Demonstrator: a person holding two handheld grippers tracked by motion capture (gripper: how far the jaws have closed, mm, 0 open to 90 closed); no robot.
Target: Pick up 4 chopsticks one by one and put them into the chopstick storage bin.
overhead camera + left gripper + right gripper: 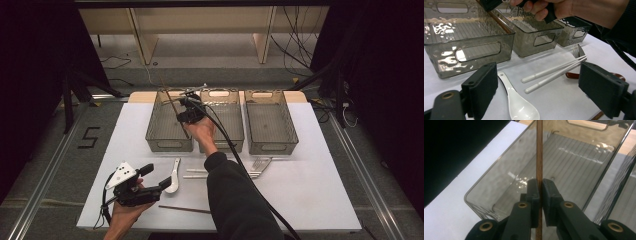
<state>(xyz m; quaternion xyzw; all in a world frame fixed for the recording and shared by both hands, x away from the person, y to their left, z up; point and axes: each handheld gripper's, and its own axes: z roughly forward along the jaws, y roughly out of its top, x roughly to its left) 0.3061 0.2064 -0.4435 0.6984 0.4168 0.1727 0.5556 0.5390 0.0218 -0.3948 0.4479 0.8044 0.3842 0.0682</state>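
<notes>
Your right claw (540,192) is nearly closed, its pads pinching a brown wooden chopstick (539,152) that stands tilted over the leftmost clear bin (169,122), at the far side of the counter (310,185). Your left claw (539,92) is wide open and holds nothing; it hovers near the counter's near left, just above the white ceramic spoon (520,106).

Wood-grain chopstick (539,157); clear glossy plastic bin (499,177); glossy ceramic-looking spoon (520,107).
</notes>
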